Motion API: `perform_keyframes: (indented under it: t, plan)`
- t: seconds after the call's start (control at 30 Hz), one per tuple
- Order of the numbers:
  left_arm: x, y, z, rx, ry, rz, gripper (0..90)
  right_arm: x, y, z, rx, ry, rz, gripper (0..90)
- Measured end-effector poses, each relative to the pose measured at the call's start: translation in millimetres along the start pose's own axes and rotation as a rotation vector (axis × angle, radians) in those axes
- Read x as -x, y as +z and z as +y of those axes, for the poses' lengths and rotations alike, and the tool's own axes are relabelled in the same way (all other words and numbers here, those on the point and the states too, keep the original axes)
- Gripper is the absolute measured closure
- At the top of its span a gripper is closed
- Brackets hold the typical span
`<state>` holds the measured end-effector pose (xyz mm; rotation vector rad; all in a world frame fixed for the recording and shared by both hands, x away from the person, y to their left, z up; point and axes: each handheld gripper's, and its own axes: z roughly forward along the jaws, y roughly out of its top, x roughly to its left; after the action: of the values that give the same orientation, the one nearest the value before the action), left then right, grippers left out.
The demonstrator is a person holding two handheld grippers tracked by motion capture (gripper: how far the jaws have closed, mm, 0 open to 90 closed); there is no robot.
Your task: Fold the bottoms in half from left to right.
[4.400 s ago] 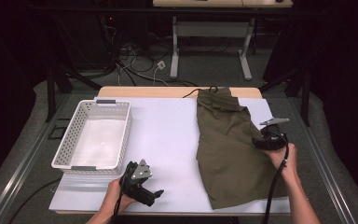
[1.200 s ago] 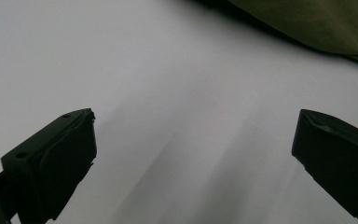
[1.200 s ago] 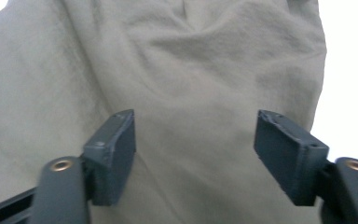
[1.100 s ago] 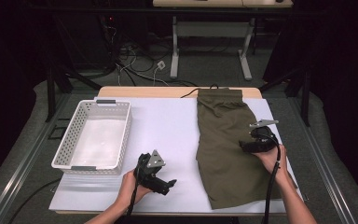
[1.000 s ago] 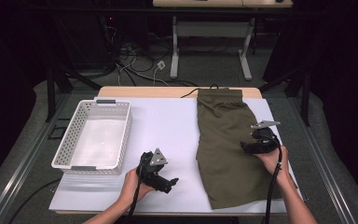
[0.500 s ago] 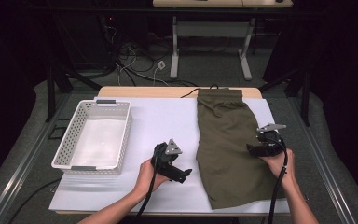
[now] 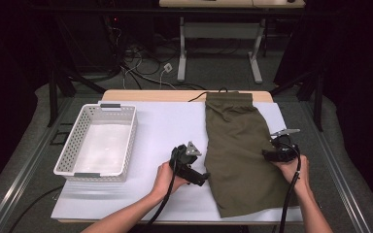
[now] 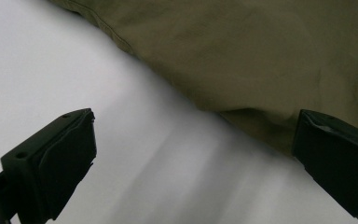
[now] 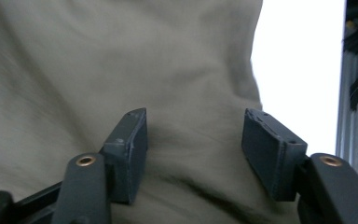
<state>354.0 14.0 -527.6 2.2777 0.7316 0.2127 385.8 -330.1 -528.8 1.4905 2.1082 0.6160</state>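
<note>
Working both edges of the olive shorts (image 7: 240, 150) is why my two hands sit where they do: the garment lies flat on the right half of the white surface (image 7: 167, 126), waistband at the far end, and I want a hold on each long side of it.

My right gripper (image 7: 268, 154) rests on the right-hand edge of the shorts. Its jaws have just been closing; in the right gripper view a hump of olive fabric stands between them, yet the pads (image 9: 133, 149) do not clearly press it, so I judge the pinch not made and the jaws roughly half apart.

My left gripper (image 7: 205, 177) lies low at the left edge, jaws spread wide. In the left gripper view the hem (image 8: 256, 119) bulges just ahead of them, one jaw against the cloth and the other over bare surface; nothing is clamped.

Well apart on the left stands a white perforated basket (image 7: 67, 155), upright, its bottom bare, with nothing in it. I take it as the likely place for the shorts once folded.
</note>
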Motion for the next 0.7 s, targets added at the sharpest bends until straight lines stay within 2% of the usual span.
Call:
perform_keyframes:
  t: [0.13, 0.17, 0.23, 0.3, 0.33, 0.4, 0.47, 0.5, 0.53, 0.7]
  plan:
    - [-0.7, 5.1, 4.9, -0.003, -0.023, -0.017, 0.1, 0.7, 5.8, -1.5, -0.017, 0.002, 0.002, 61.1]
    - [-0.6, 6.8, 6.2, -0.002, -0.029, -0.019, 0.1, 0.7, 5.8, -1.5, -0.017, 0.002, 0.002, 61.1]
    - [0.1, 12.8, 9.4, -0.016, -0.030, -0.016, 0.2, 1.3, 7.0, -1.9, -0.016, -0.009, -0.056, 64.9]
    - [0.5, 15.1, 10.2, -0.019, -0.029, -0.017, 0.4, 2.3, 6.5, -1.8, -0.009, -0.011, -0.065, 62.6]
    - [0.7, 17.1, 10.8, -0.023, -0.028, -0.017, 0.7, 3.4, 4.1, -0.6, 0.006, -0.002, -0.110, 49.7]
    - [0.6, 21.3, 12.1, -0.035, -0.026, -0.015, 0.9, 6.7, 4.4, -0.1, -0.004, 0.014, -0.109, 36.8]
    - [-0.3, 25.3, 12.7, -0.042, -0.036, -0.023, 0.9, 9.2, 6.2, -1.3, -0.015, 0.019, -0.094, 31.2]
    - [-0.5, 27.0, 12.8, -0.047, -0.037, -0.023, 0.9, 9.2, 6.2, -1.3, -0.015, 0.019, -0.094, 31.2]
    - [-0.5, 28.5, 12.9, -0.052, -0.036, -0.023, 1.0, 12.3, 8.6, -2.2, -0.022, 0.031, -0.080, 26.6]
    - [-0.4, 36.2, 13.9, -0.074, -0.045, -0.029, 0.9, 19.3, 12.4, -3.3, -0.046, 0.074, -0.028, 26.8]
